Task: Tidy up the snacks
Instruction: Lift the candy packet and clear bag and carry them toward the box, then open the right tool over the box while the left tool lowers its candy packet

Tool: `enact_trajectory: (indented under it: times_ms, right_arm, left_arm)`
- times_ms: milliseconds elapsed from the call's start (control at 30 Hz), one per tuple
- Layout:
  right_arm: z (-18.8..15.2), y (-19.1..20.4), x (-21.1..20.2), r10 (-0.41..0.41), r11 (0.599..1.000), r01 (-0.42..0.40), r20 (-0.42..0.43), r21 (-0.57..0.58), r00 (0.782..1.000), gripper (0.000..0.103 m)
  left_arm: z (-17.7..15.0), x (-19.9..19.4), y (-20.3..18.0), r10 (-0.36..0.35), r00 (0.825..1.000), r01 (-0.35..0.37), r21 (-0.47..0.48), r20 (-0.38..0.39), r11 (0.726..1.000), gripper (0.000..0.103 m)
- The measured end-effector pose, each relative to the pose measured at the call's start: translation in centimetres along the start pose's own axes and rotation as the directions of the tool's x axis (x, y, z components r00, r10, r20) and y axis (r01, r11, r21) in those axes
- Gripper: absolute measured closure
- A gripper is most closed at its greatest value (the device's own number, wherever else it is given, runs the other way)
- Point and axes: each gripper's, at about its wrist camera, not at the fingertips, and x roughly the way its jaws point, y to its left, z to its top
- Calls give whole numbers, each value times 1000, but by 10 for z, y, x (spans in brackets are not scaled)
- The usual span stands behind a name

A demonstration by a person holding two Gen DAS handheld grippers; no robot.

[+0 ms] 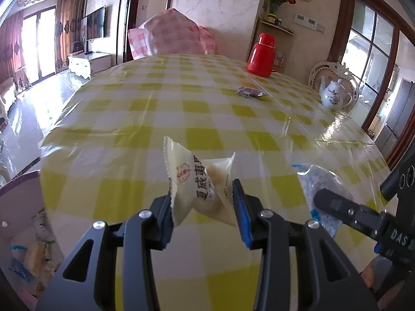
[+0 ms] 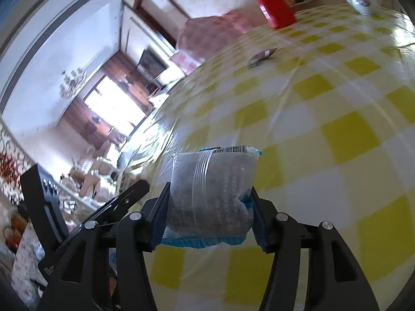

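bright daylight floods tall windows (image 1: 39, 44) with brown patterned curtains (image 1: 66, 31); a glossy pale floor (image 1: 28, 114) reflects it, beside what looks like a white carved cabinet (image 1: 87, 62).

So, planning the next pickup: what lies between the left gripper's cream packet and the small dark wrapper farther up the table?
Only bare yellow-checked tablecloth separates the cream snack packet from the small dark wrapper, as the left wrist view shows.
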Motion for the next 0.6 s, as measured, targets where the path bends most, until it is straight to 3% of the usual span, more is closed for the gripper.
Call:
enact_trajectory:
  times_ms: [600]
  right_arm:
    - [-45,80,30,56,983,-76,-115,-168,992,48]
  left_arm:
    - [-33,-52,78,85,996,-85,-11,-6,996,62]
